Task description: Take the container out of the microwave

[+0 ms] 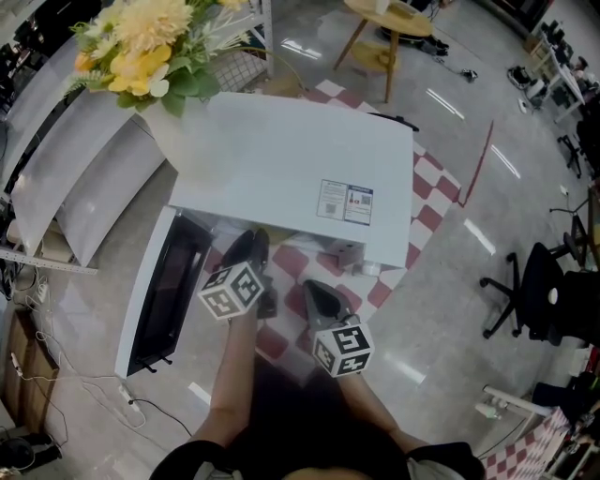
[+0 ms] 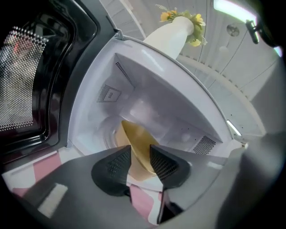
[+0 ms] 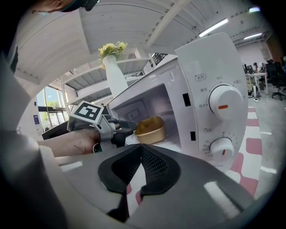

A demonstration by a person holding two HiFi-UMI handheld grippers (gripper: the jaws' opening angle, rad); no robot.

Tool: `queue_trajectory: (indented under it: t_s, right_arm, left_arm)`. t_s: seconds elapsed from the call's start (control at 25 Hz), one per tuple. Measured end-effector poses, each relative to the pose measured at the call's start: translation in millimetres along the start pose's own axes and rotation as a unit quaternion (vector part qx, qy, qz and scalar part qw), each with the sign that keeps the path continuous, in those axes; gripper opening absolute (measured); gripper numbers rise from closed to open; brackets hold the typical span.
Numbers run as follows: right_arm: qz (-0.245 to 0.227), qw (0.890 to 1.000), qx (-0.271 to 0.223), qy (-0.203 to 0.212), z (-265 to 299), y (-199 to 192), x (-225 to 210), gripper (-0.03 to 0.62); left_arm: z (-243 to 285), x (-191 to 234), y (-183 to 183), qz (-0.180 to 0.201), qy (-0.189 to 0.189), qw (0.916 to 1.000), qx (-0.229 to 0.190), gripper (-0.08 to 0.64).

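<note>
The white microwave stands with its door swung open to the left. Inside the cavity sits a yellow container, also seen in the right gripper view. My left gripper is open at the cavity's mouth, its jaws either side of the container's near edge without pressing on it. From the right gripper view the left gripper reaches in just left of the container. My right gripper hangs back in front of the microwave, shut and empty. The head view shows both grippers, left and right; the microwave's top hides the container.
A white vase of yellow flowers stands on the microwave's far left corner. The control panel with two knobs is right of the cavity. A wooden stool and an office chair stand on the floor beyond.
</note>
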State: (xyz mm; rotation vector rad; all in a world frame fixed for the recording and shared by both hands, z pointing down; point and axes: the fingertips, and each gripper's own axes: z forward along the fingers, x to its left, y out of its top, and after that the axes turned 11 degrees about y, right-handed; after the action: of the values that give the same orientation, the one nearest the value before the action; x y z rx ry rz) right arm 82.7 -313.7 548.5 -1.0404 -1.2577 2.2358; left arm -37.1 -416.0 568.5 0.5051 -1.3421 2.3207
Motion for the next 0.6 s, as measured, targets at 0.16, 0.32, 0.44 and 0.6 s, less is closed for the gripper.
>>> queue_trajectory:
  t_s: [0.16, 0.32, 0.44, 0.6]
  right_arm:
    - [-0.003, 1.0, 0.005, 0.013, 3.7, 0.9, -2.1, 0.0]
    - [-0.006, 1.0, 0.008, 0.02, 6.7, 2.5, -5.8, 0.001]
    - [-0.005, 1.0, 0.009, 0.024, 7.7, 4.0, -8.3, 0.001]
    - [-0.003, 1.0, 0.01, 0.026, 8.6, 4.7, -12.7, 0.0]
  left_arm:
    - [7.4, 1.3, 1.9, 0.006, 0.014, 0.9999, 0.0, 0.143]
    - [11.4, 1.7, 2.0, 0.016, 0.019, 0.9997, -0.001, 0.147]
    - [13.4, 4.8, -0.3, 0.017, 0.028, 0.9995, 0.002, 0.153]
    - [17.5, 7.9, -2.6, 0.018, 0.034, 0.9992, 0.009, 0.153]
